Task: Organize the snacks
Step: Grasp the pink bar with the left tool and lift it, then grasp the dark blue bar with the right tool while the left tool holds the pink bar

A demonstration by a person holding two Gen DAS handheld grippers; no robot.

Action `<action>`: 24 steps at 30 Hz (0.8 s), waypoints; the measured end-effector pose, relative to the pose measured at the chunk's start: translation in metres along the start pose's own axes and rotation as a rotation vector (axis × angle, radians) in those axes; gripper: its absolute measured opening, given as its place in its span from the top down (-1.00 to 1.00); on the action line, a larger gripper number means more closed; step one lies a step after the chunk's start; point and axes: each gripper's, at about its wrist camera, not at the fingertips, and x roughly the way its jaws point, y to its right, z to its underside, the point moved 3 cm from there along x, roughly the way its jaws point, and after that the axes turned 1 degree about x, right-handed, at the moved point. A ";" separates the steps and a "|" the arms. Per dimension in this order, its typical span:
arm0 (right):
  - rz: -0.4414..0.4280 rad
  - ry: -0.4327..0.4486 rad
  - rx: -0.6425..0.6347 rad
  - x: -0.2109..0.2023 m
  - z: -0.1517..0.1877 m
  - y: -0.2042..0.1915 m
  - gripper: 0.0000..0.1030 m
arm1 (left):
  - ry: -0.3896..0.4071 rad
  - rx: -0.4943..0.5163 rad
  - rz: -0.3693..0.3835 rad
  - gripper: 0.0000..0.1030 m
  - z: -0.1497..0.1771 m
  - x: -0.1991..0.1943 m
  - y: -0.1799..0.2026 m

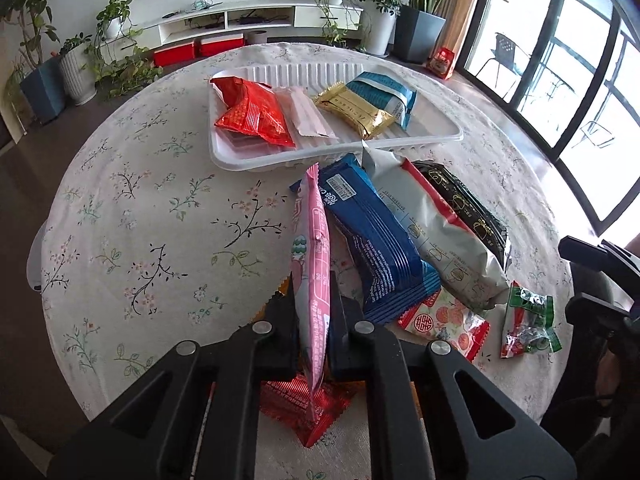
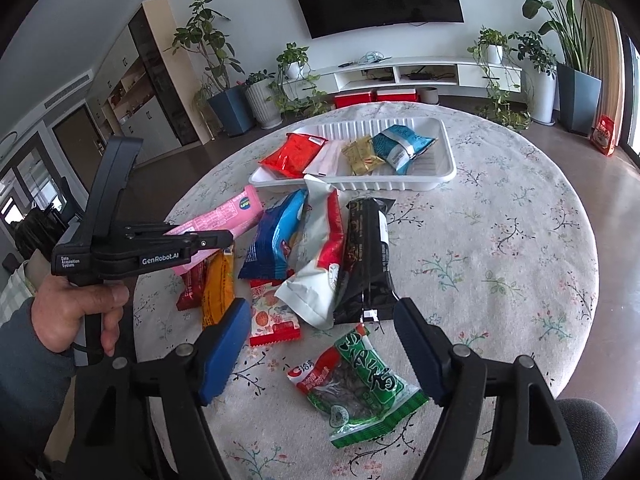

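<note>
Your left tongs [image 1: 316,312] are clamped on the pink packet [image 1: 314,248], held edge-up ahead of the jaws. It looks light, soft and slippery; keep hold near its middle. Your right tongs [image 2: 320,344] stand open over the green packet [image 2: 356,380], with the tray [image 2: 440,176] beyond.

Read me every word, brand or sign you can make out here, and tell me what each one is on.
"GenRobot.AI": side of the left gripper.
"Data Acquisition System": small print on the same gripper's body.
Red double-happiness sign: red-edged candy packet.
Large green Chinese characters: green snack packet; I can't read them reliably.
Pink packet, blue packet, white-and-red bag: print too small or blurred.
</note>
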 end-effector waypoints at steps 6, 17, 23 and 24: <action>-0.023 0.010 -0.064 0.012 -0.031 -0.026 -0.50 | 0.070 -0.069 0.040 0.85 0.009 -0.025 -0.016; -0.002 -0.185 -0.094 0.097 -0.069 -0.070 -0.29 | 0.158 -0.140 0.093 0.85 0.028 -0.060 -0.038; 0.077 -0.284 -0.093 0.136 -0.065 -0.071 -0.24 | 0.174 -0.156 0.119 0.85 0.038 -0.063 -0.043; 0.091 -0.297 -0.093 0.141 -0.064 -0.069 -0.23 | 0.174 -0.157 0.122 0.85 0.039 -0.063 -0.044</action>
